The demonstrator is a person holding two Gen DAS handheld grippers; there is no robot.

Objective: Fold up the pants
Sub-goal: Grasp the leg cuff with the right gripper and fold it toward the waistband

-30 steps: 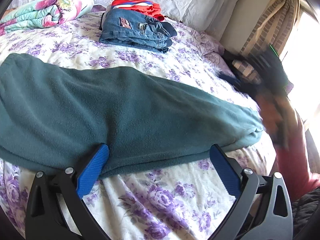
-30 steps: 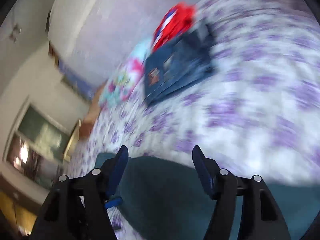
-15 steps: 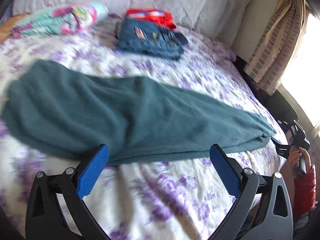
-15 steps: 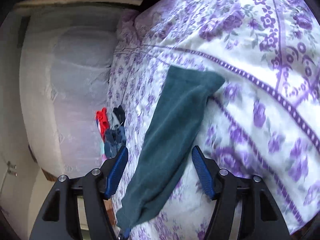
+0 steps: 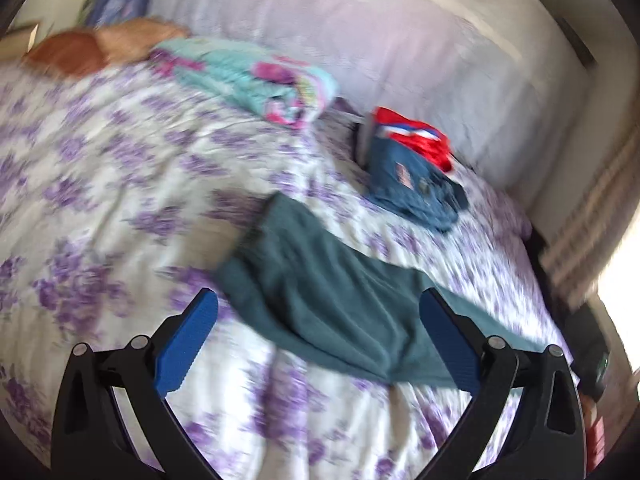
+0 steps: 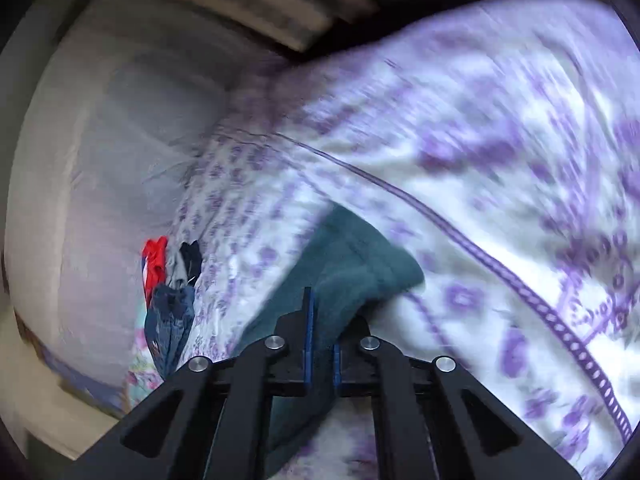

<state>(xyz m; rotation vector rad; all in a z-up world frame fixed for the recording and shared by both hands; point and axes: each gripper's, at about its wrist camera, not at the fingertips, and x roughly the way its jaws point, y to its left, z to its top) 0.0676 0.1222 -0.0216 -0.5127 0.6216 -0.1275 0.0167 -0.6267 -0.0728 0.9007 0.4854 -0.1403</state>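
Teal fleece pants (image 5: 320, 264) lie stretched out flat on the purple-flowered bedspread (image 5: 120, 184). My left gripper (image 5: 318, 296) hovers open over their waist end, blue pads (image 5: 188, 336) spread wide, nothing between them. In the right wrist view the leg end of the pants (image 6: 360, 256) runs into my right gripper (image 6: 322, 320). Its jaws are closing and its pads press on the teal fabric pinched between them. The part of the cloth inside the jaws is hidden. Both views are blurred by motion.
Folded blue jeans (image 5: 412, 188) with a red garment (image 5: 412, 136) behind them sit near the pillows (image 5: 360, 32). A rolled floral blanket (image 5: 248, 76) lies to their left. A striped curtain (image 5: 588, 216) and the bed's edge are at the right.
My right gripper went from open above the leg end to shut on it. The left gripper swung left along the pants toward the waist end, still open.
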